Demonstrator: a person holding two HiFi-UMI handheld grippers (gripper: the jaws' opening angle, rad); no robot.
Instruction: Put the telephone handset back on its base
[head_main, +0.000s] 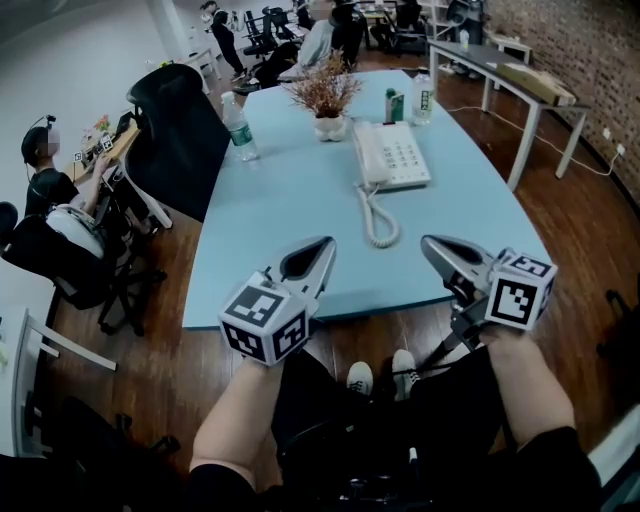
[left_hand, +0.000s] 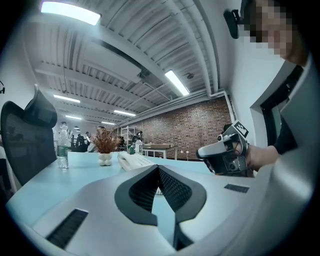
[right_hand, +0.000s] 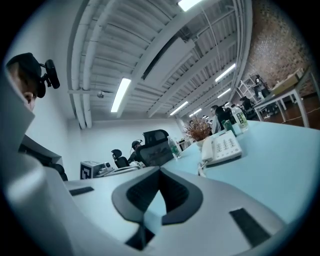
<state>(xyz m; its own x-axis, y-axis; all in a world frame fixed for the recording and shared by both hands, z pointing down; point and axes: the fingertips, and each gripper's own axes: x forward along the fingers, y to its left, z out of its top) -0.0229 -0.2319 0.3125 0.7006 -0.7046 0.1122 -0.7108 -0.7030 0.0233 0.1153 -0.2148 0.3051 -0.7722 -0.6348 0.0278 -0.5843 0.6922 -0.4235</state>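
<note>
A white telephone (head_main: 400, 155) sits in the middle of the pale blue table (head_main: 290, 210). Its handset (head_main: 367, 155) lies on the base's left side, and the coiled cord (head_main: 380, 222) trails toward me. Both grippers hover over the table's front edge, short of the phone. My left gripper (head_main: 325, 245) is shut with nothing in it, its jaws meeting at the tip (left_hand: 159, 168). My right gripper (head_main: 430, 243) is also shut and empty (right_hand: 160, 171). The phone (left_hand: 132, 161) lies ahead of the left jaws and ahead to the right (right_hand: 224, 147) of the right jaws.
A dried plant in a white pot (head_main: 326, 100) stands behind the phone, with a green carton (head_main: 394, 105) and a bottle (head_main: 423, 98) to its right. A water bottle (head_main: 240, 128) stands at the table's left. A black chair (head_main: 178, 130) and a seated person (head_main: 48, 190) are on the left.
</note>
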